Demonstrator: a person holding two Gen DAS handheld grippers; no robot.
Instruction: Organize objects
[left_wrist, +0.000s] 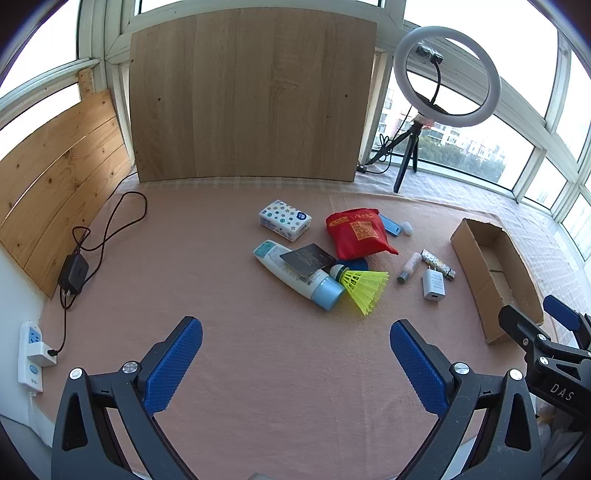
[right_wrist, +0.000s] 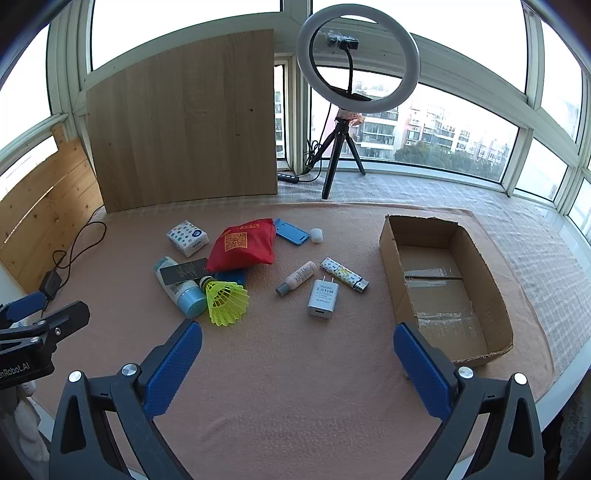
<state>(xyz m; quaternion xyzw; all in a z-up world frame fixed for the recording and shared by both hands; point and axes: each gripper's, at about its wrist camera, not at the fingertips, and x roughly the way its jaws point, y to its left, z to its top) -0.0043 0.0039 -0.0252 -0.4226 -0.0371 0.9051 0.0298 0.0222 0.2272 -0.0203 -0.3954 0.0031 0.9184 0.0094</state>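
Task status: not started, as far as both wrist views show. The cardboard box (right_wrist: 447, 284) lies open-topped at the right side of the worktop (right_wrist: 295, 369), and its interior holds nothing but tape strips on the floor panels. All loose items remain on the pink cloth to the left of the box. Nearest the box are the white charger plug (right_wrist: 324, 298), the patterned lighter (right_wrist: 343, 274) and the small pink bottle (right_wrist: 296, 277), lying close together. Farther back are the blue phone case (right_wrist: 291, 231) and a small white cap (right_wrist: 316, 235). The red pouch (right_wrist: 243, 242) sits at the centre of the group, with the tissue pack (right_wrist: 187, 238) to its left. In front of these, the lotion tube (right_wrist: 181, 288) lies under a dark card (right_wrist: 183, 270), and the yellow shuttlecock (right_wrist: 225, 301) rests against the tube's blue cap. A blue object is partly hidden behind the shuttlecock; it may be a lid or a pad, but its identity cannot be confirmed. The left tongs (left_wrist: 295, 354) are spread wide and hold nothing, hovering over bare cloth in front of the pile. The right tongs (right_wrist: 297, 354) are likewise fully spread and empty, positioned between the pile and the box. Remaining work, presumably: transfer every item into the box.
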